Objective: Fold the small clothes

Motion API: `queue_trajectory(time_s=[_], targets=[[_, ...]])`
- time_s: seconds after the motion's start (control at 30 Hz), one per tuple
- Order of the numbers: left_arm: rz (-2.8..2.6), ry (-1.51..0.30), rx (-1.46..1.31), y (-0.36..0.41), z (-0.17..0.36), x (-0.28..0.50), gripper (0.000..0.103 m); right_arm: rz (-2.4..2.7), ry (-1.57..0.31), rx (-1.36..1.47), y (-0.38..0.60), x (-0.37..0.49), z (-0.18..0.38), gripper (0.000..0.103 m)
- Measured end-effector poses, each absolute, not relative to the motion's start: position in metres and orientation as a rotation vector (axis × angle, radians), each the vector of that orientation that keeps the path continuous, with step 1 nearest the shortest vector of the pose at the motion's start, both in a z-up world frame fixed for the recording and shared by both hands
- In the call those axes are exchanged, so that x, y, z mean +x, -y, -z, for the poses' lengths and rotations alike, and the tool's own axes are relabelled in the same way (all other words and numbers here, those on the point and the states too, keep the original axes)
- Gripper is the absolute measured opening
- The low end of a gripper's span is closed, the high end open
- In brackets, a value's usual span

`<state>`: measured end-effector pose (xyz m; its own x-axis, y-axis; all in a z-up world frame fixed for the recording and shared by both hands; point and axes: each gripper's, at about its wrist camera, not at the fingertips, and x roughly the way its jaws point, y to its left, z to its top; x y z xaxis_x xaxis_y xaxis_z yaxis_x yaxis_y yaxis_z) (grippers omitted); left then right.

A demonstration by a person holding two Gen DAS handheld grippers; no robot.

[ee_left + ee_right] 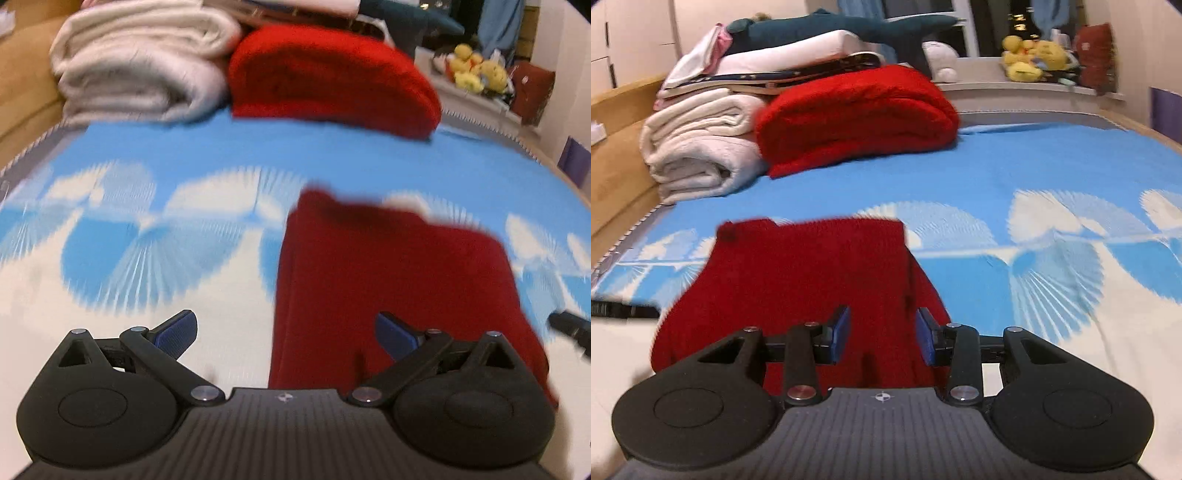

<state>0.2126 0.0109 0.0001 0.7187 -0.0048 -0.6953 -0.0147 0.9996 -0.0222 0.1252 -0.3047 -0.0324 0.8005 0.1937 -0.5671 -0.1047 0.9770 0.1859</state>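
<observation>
A: Start at the fingers; the left gripper (286,332) has its blue pads (177,332) spread as wide as they go, with nothing between them; it hangs just off the near left edge of the dark red knit garment (391,288).

B: And the right gripper (882,339)? Its fingers stand at a narrow gap, parted, directly over the near end of the same garment (798,288); I can't see the pads pressing any cloth, so I read it as not holding.

A: Agreed; the garment lies folded lengthwise on the blue-and-white bedspread (184,155), well short of the bright red folded blanket (857,118) and the white folded towels (698,147) beyond it.

B: So what could go wrong? If the right fingers close where they are, they may pinch only the top layer; lifting that would peel the fold open.

A: Or catch the bedspread together with the knit and drag both; the cloth is thick and soft.

B: The left gripper, coming in from beside the garment, could shove its edge and skew the fold; both views are blurred, so exact edges are hard to judge.
</observation>
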Motion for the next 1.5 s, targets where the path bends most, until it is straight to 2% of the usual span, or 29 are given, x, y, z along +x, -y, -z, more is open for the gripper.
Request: queue_trajectory(time_s=[0.2,0.33,0.43,0.57,0.73,0.8,0.83,0.93,1.07,1.23,1.37,1.5], targets=[[-0.033,-0.784,0.168,0.027,0.007,0.324,0.102,-0.199,-0.631,0.024,0.269,0.21,0.02,0.04],[-0.103,-0.941,0.039,0.001,0.042,0.38,0.103,-0.261,-0.708,-0.001,0.241,0.267,0.03,0.038],[-0.078,-0.968,-0.012,-0.018,0.063,0.383,0.103,-0.181,-0.755,-0.029,0.232,0.294,0.055,0.038],[-0.057,-1.002,-0.084,-0.037,0.059,0.375,0.103,-0.182,-0.749,0.028,0.24,0.296,0.05,0.038],[-0.177,-0.963,0.063,-0.047,0.043,0.341,0.103,-0.12,-0.729,0.043,0.264,0.264,0.035,0.041],[-0.186,-0.994,0.129,-0.047,0.043,0.324,0.103,-0.067,-0.825,0.011,0.269,0.265,0.057,0.053],[-0.177,-0.987,0.141,-0.046,0.039,0.309,0.103,-0.045,-0.809,0.033,0.274,0.261,0.058,0.057],[-0.114,-0.916,0.147,-0.039,0.011,0.244,0.103,0.002,-0.751,0.13,0.283,0.23,0.029,0.06],[-0.034,-0.831,0.103,-0.02,-0.021,0.142,0.103,-0.065,-0.628,0.137,0.273,0.14,-0.02,0.086],[0.008,-0.795,-0.027,-0.007,-0.03,0.041,0.103,-0.045,-0.559,0.121,0.248,0.029,-0.047,0.102],[0.025,-0.791,0.002,0.002,-0.017,0.01,0.103,0.051,-0.544,0.128,0.231,-0.033,-0.037,0.102],[0.013,-0.761,0.024,0.001,0.003,0.002,0.103,0.104,-0.567,0.094,0.219,-0.054,-0.007,0.102]])
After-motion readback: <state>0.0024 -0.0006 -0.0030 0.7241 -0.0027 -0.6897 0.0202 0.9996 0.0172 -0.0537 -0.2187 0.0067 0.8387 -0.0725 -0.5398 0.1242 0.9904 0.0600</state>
